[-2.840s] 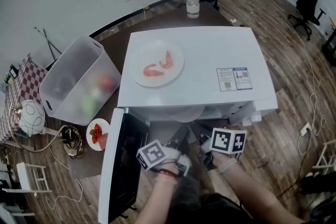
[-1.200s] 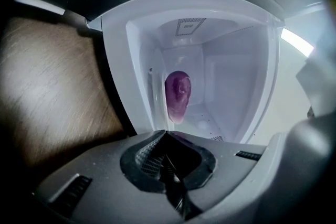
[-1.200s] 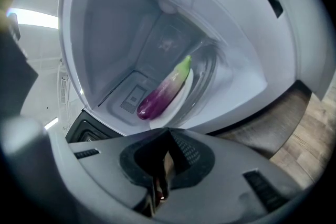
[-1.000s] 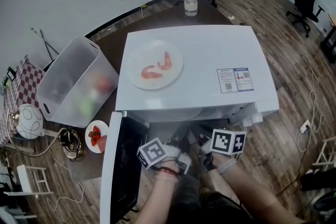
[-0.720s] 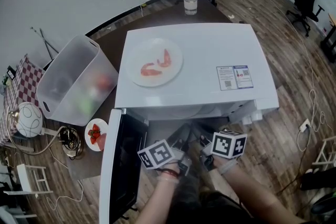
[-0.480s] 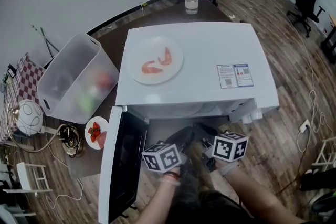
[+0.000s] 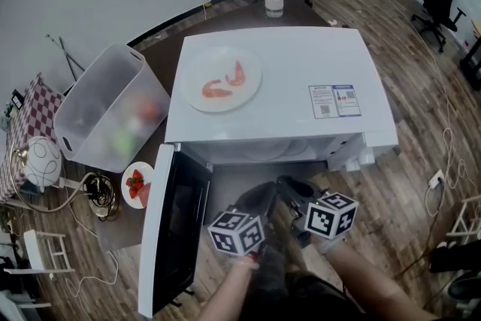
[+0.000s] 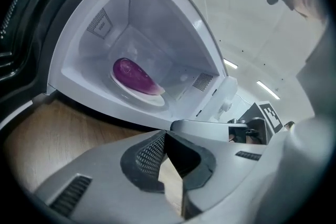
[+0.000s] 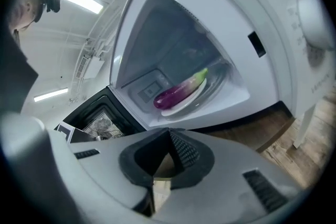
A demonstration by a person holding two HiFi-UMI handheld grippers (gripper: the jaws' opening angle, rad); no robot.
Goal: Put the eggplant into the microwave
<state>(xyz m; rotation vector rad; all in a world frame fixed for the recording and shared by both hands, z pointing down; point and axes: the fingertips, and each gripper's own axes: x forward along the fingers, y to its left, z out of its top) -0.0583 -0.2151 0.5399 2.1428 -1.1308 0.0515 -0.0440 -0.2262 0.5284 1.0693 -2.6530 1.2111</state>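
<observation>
Where microwave gapes, glossy oblong eggplant rests on round white plate.

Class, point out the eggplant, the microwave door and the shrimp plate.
eggplant (image 9: 177, 94): right gripper view, on its purple body.
microwave door (image 7: 179, 222): head view, on the dark window.
shrimp plate (image 7: 248, 91): head view, on bare white near the rim.

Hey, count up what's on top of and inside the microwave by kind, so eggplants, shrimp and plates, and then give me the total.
Eggplant: 1
Shrimp: 2
Plates: 2 (one on top of the microwave under the shrimp, one inside under the eggplant)
Total: 5
</observation>
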